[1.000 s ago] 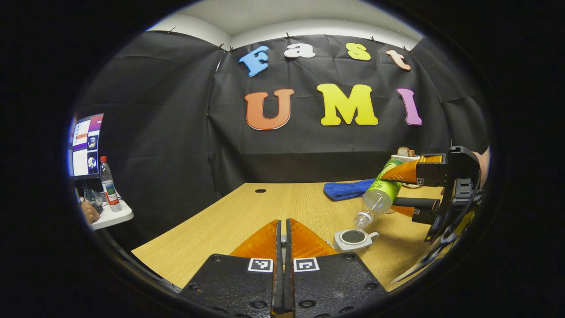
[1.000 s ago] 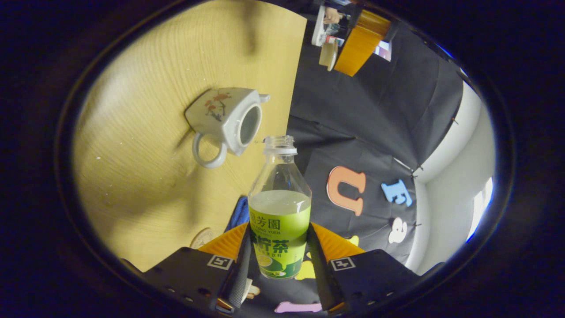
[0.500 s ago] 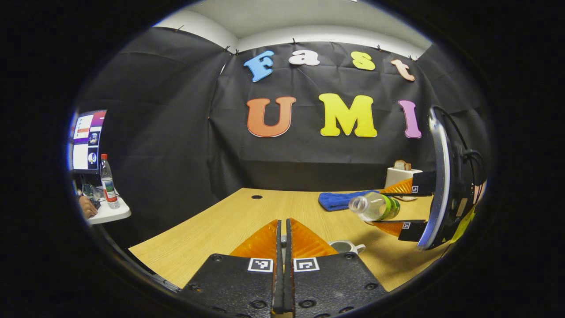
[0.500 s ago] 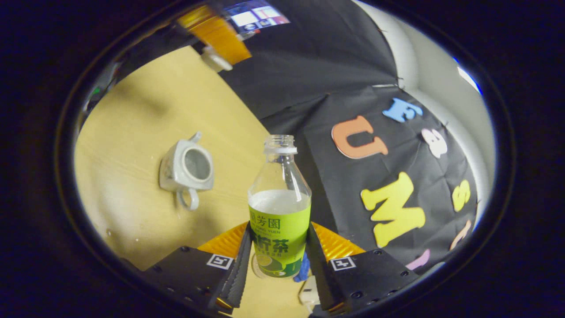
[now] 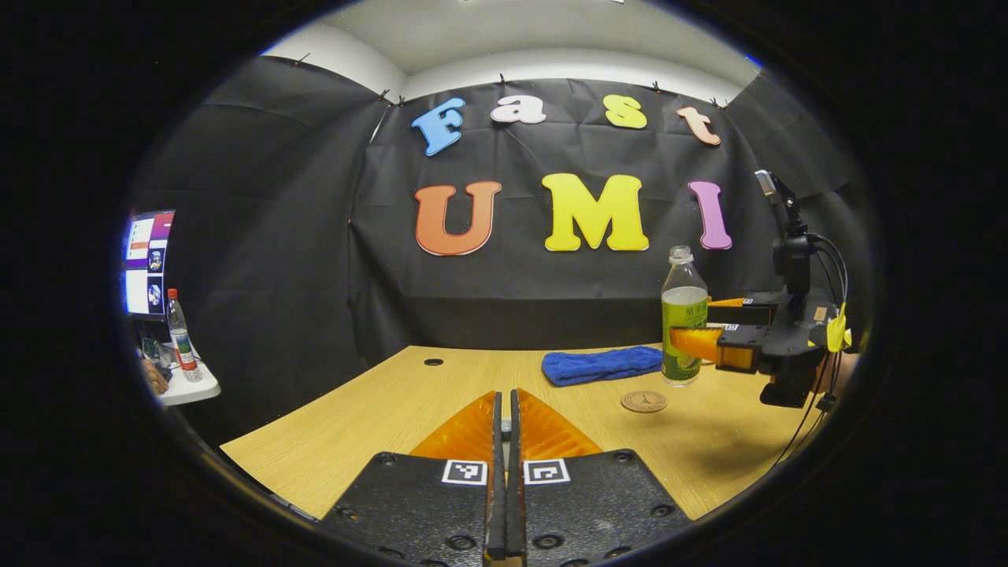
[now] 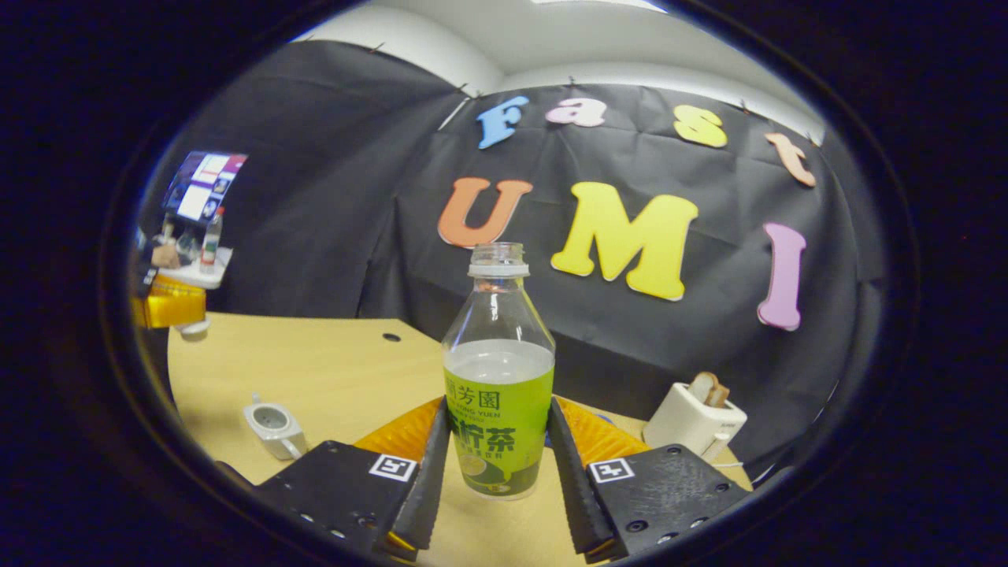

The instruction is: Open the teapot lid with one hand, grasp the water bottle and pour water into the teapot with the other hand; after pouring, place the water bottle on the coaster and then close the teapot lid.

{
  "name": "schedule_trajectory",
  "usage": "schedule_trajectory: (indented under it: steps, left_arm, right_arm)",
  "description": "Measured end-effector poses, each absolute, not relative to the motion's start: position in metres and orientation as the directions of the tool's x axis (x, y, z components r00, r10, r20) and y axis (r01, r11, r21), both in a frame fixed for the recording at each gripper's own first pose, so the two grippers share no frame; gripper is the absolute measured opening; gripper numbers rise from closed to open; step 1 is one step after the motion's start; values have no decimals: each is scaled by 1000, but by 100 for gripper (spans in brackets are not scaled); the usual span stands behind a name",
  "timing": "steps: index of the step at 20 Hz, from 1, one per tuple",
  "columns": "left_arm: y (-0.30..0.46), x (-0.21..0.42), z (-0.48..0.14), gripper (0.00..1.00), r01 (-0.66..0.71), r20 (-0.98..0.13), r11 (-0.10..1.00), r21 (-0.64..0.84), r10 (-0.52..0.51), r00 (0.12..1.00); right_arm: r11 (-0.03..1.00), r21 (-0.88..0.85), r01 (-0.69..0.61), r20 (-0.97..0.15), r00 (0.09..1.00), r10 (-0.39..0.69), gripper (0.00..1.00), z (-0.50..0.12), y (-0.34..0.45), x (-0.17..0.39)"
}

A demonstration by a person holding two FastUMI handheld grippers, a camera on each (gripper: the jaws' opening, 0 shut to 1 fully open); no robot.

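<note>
My right jaws (image 6: 492, 465) are clamping the water bottle (image 6: 498, 378) upright by its green label, both fingers pressing its sides, lifted above the desk (image 5: 378, 417) near its far right corner, just over the coaster (image 5: 643, 402). My left jaws (image 5: 506, 425) are pressed together; I cannot tell what they are pinching. The teapot (image 6: 272, 429) is sitting open on the desk.

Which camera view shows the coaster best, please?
The left gripper view: the round coaster lies fully visible on the table, just before the bottle. In the right gripper view I cannot make out the coaster.
</note>
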State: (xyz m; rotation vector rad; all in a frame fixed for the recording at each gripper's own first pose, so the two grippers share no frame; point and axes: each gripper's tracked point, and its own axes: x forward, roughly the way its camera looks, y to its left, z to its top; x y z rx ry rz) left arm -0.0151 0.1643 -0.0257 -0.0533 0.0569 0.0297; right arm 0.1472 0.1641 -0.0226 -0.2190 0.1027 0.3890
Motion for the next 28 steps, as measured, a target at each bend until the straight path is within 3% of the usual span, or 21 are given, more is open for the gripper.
schedule_trajectory:
  steps: [6, 15, 23, 27, 28]
  left_arm:
    - [151, -15, -20, 2, -7, -48, 999, -42, 5, 999]
    - [155, -14, -21, 3, -12, -60, 999, -41, 10, 998]
    - [153, -15, -21, 3, -7, -56, 999, -35, 5, 998]
    - [150, -14, -19, 3, 1, -50, 999, -32, -2, 999]
    - [150, -14, -19, 3, 1, -49, 1000, -31, -2, 999]
  right_arm:
    - [935, 50, -352, -213, 911, 354, 65, -63, 149, 204]
    - [952, 53, -302, -298, 905, 303, 66, -112, 151, 242]
    - [956, 18, -293, -301, 910, 284, 65, -121, 149, 247]
    - [955, 27, -294, -305, 908, 288, 73, -121, 147, 244]
    - [957, 27, -289, -299, 911, 284, 82, -119, 146, 244]
